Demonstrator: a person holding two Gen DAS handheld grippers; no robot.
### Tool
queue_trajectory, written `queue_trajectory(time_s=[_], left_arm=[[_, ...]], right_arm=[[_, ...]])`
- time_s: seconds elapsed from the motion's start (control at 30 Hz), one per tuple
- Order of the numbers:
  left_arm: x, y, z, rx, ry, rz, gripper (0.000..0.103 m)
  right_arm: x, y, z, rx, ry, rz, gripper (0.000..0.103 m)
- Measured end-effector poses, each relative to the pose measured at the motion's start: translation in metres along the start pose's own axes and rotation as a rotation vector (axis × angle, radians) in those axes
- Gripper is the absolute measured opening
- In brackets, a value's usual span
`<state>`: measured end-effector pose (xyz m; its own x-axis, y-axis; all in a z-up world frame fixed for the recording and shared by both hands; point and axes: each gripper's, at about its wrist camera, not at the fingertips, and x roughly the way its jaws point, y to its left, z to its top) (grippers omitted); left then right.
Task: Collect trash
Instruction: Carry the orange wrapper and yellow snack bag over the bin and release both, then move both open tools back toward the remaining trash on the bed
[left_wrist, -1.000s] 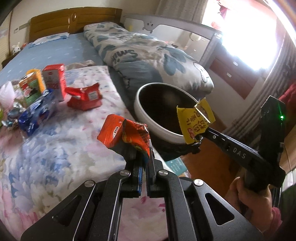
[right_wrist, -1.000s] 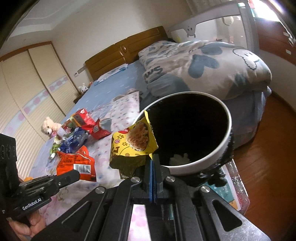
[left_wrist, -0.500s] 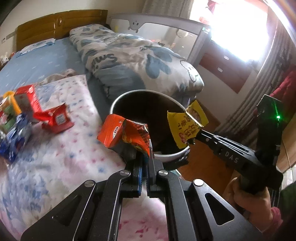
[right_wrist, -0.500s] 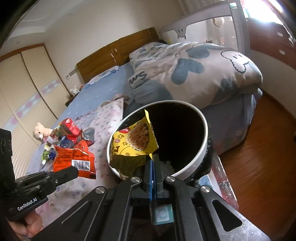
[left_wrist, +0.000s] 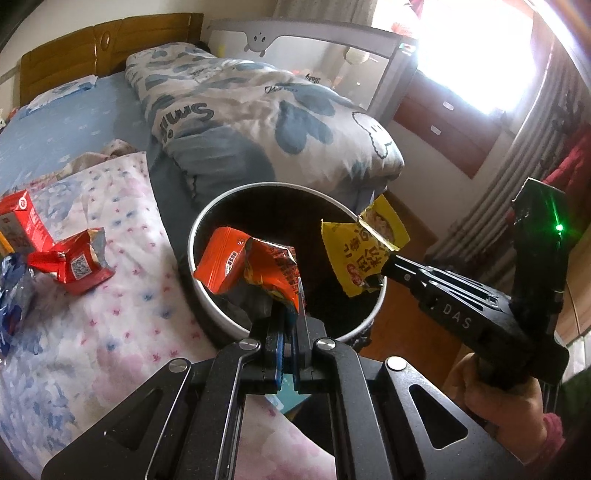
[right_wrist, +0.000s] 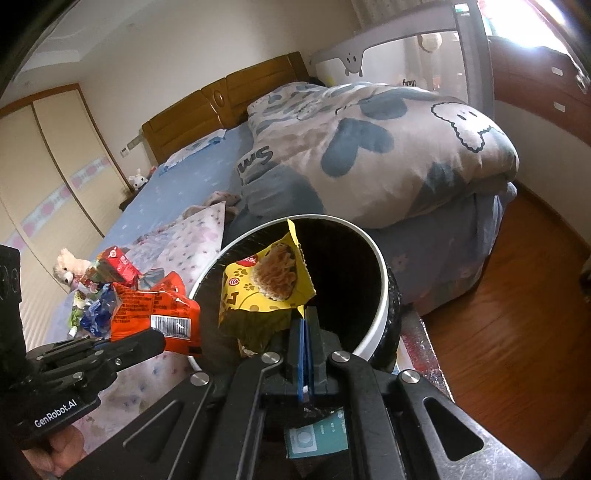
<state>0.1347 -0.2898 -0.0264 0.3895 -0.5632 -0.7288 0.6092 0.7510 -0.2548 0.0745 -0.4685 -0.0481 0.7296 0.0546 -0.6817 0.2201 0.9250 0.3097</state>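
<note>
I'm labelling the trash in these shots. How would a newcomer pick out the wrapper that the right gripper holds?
Find the round white-rimmed bin beside the bed. Two shut grippers hold wrappers at its mouth; the right gripper pinches the yellow wrapper. It shows noodles and paw prints, while the left gripper holds an orange wrapper.

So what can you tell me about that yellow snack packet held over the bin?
The yellow foil snack wrapper looks empty and crumpled, torn open at the top. It carries red print, paw-print marks and a picture of noodle-like food. The right gripper is shut on its lower corner, so it stands upright, tilted, over the dark mouth of the round white-rimmed bin, apart from the orange wrapper in the other gripper.
</note>
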Motion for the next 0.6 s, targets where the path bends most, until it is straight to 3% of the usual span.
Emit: queue_trajectory(time_s=[0.27,0.37,0.4,0.43,0.47,0.53,0.6], left_arm=[[0.015,0.005,0.003,-0.020,0.034,0.001,0.004],[0.018,0.012,0.001,-0.050,0.049,-0.001,0.026],[0.017,0.015,0.000,-0.060,0.046,0.006,0.038],[0.015,0.017,-0.002,-0.065,0.041,0.007,0.041],[0.014,0.019,-0.004,-0.070,0.039,0.007,0.041],[0.011,0.023,-0.009,-0.082,0.041,0.010,0.041],[0.006,0.029,-0.015,-0.096,0.039,0.014,0.041]], right_arm=[[0.012,0.000,0.006,-0.018,0.028,-0.012,0.006],[0.016,-0.001,0.007,-0.027,0.038,-0.037,0.006],[0.017,-0.002,0.007,-0.024,0.041,-0.037,0.007],[0.018,-0.004,0.007,-0.016,0.045,-0.037,0.009],[0.018,-0.005,0.007,-0.009,0.047,-0.035,0.014],[0.018,-0.006,0.006,-0.005,0.042,-0.033,0.042],[0.016,-0.004,0.004,-0.004,0.033,-0.035,0.047]])
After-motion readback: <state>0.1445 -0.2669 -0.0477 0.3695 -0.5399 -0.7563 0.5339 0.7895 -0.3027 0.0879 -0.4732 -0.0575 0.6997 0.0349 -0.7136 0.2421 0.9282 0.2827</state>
